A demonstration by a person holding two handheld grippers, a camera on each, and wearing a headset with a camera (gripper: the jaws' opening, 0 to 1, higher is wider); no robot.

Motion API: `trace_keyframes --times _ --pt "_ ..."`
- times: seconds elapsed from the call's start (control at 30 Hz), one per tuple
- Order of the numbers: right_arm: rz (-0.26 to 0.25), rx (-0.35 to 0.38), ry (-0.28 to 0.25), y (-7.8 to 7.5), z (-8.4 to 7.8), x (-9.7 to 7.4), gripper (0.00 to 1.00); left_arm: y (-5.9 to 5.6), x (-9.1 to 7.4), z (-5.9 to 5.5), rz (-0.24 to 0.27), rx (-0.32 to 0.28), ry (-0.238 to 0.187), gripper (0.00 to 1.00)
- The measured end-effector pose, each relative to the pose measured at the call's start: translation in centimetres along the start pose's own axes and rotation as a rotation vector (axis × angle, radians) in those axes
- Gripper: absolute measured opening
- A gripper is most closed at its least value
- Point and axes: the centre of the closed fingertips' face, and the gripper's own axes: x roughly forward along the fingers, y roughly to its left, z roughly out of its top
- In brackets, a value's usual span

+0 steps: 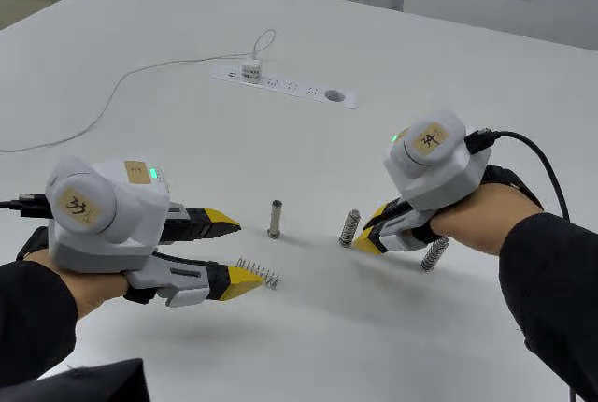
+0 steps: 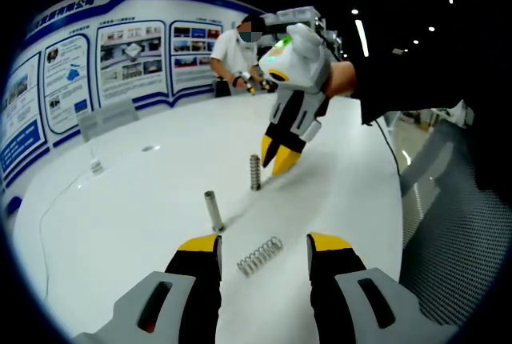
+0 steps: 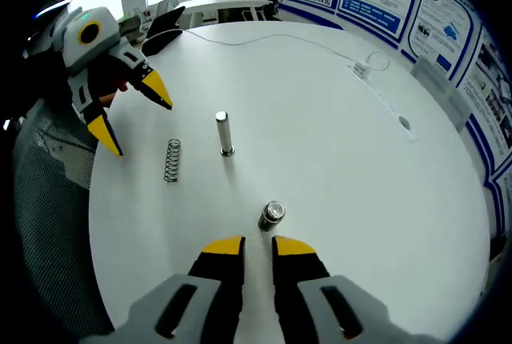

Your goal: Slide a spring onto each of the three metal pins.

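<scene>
A bare metal pin (image 1: pixel 275 219) (image 2: pixel 213 210) (image 3: pixel 223 134) stands upright mid-table. To its right, a second pin wearing a spring (image 1: pixel 349 227) (image 2: pixel 255 172) (image 3: pixel 272 214) stands just ahead of my right gripper (image 1: pixel 366 234) (image 2: pixel 276 158) (image 3: pixel 258 246). That gripper's jaws are only a narrow gap apart and hold nothing. Another spring-covered pin (image 1: pixel 434 253) stands under the right hand. A loose spring (image 1: pixel 259 273) (image 2: pixel 260 255) (image 3: pixel 172 160) lies flat on the table. My left gripper (image 1: pixel 234 252) (image 2: pixel 264 244) (image 3: pixel 140 124) is open, its jaws on either side of the spring without touching it.
A white power strip (image 1: pixel 280 84) with a plugged-in adapter and a thin white cable (image 1: pixel 121 84) lies at the back of the white table (image 1: pixel 299 346). A black cable (image 1: pixel 542 164) trails from the right gripper. A person (image 2: pixel 232 60) stands at a far table.
</scene>
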Motion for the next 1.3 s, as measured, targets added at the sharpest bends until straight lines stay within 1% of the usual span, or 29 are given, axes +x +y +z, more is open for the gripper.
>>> trace_keyframes --times 0.2,0.37,0.57,0.73,1.0,1.17,1.3 --pt "0.029 -0.01 -0.015 1.7 0.5 0.1 0.14 -0.1 0.1 0.0 -0.003 0.004 0.004 0.44" --pt "0.063 -0.045 -0.026 3.5 1.6 0.5 0.14 0.0 0.1 0.0 -0.002 0.005 0.005 0.44" --pt "0.117 -0.097 -0.042 6.1 3.2 1.5 0.15 0.1 0.0 -0.1 0.0 0.005 0.007 0.44" --pt "0.151 -0.137 -0.043 7.9 4.0 2.6 0.15 0.1 0.0 -0.2 0.001 0.005 0.009 0.44" --pt "0.18 -0.157 -0.046 9.3 5.0 4.1 0.16 0.0 0.1 -0.3 -0.002 0.005 0.012 0.44" --pt "0.186 -0.162 -0.035 9.7 5.0 5.0 0.16 0.1 0.0 -0.3 0.001 0.003 0.01 0.43" --pt "0.188 -0.166 -0.026 9.8 4.9 5.4 0.16 0.1 0.0 -0.3 0.001 0.004 0.01 0.43"
